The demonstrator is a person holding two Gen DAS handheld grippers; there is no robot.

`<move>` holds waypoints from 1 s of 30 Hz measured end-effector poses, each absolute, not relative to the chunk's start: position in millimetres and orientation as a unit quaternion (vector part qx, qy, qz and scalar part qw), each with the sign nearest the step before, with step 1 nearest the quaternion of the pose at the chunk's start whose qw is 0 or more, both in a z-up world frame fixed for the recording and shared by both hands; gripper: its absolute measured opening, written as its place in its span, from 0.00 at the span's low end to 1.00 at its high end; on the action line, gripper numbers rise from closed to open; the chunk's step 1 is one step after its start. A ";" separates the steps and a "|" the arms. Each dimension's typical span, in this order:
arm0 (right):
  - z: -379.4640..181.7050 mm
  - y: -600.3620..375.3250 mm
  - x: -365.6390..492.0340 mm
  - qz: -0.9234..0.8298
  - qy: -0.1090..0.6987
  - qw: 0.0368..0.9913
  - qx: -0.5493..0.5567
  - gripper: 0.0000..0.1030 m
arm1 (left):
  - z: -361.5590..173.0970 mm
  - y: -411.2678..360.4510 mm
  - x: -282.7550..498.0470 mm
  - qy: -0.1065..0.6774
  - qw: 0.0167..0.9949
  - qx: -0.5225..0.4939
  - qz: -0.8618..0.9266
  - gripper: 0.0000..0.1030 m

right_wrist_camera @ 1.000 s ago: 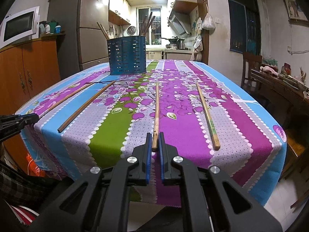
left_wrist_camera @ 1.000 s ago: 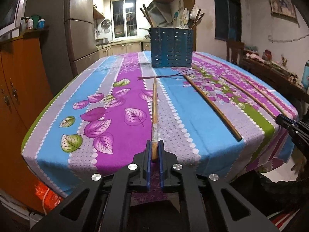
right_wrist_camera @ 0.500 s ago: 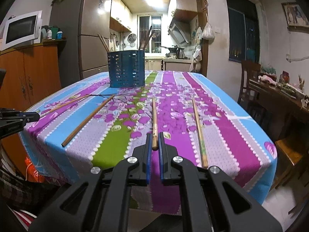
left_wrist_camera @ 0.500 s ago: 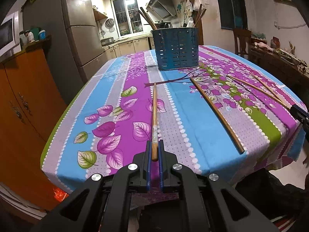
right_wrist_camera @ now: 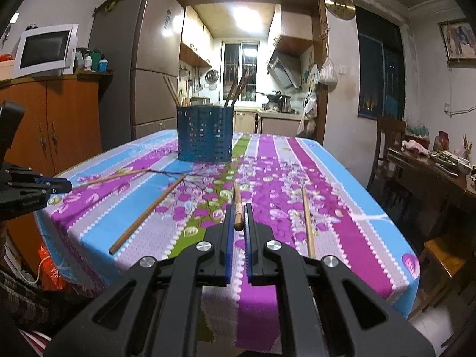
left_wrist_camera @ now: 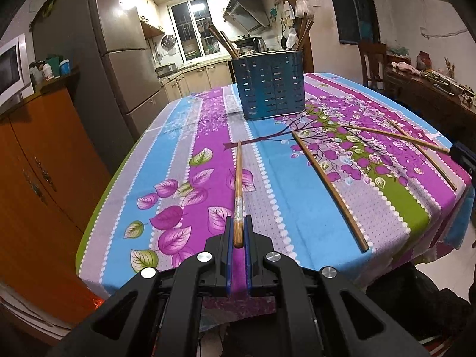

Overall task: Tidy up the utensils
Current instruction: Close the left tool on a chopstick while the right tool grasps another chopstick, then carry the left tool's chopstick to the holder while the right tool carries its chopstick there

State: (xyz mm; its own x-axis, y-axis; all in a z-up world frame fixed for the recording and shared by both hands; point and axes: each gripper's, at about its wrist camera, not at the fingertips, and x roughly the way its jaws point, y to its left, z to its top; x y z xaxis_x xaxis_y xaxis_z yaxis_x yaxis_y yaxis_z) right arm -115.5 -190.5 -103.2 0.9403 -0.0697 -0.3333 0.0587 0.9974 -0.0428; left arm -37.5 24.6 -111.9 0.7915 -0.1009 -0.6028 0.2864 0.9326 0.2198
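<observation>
My left gripper (left_wrist_camera: 238, 226) is shut on the near end of a wooden chopstick (left_wrist_camera: 238, 184) and holds it above the flowered tablecloth (left_wrist_camera: 184, 154). My right gripper (right_wrist_camera: 237, 215) is shut on another chopstick (right_wrist_camera: 237, 205), also lifted. A blue perforated utensil holder (left_wrist_camera: 269, 84) stands at the far side of the table with several chopsticks in it; it also shows in the right wrist view (right_wrist_camera: 204, 133). Loose chopsticks lie on the cloth: one (left_wrist_camera: 328, 184) right of my left gripper, one (right_wrist_camera: 306, 217) right of my right gripper.
The left gripper shows at the left edge of the right wrist view (right_wrist_camera: 44, 186). An orange cabinet (left_wrist_camera: 35, 178) and a fridge (left_wrist_camera: 119, 68) stand left of the table. A wooden chair (right_wrist_camera: 389, 139) and a cluttered side table (right_wrist_camera: 440, 169) stand to the right.
Both grippers have risen and tilted up with their chopsticks, lifting them off the cloth. The holder now appears lower in both views.
</observation>
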 end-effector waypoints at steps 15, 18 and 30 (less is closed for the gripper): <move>-56.5 -196.3 -119.9 -0.042 0.101 0.993 -0.033 0.05 | -96.3 20.8 -35.7 0.287 0.938 0.166 -0.099 0.07; -44.8 -196.3 -117.7 -0.044 0.082 0.995 -0.043 0.05 | -93.2 20.3 -34.0 0.282 0.939 0.170 -0.097 0.07; 0.0 -215.9 -92.1 -0.016 0.061 0.998 -0.012 0.05 | -72.8 17.0 -24.3 0.255 0.946 0.175 -0.099 0.07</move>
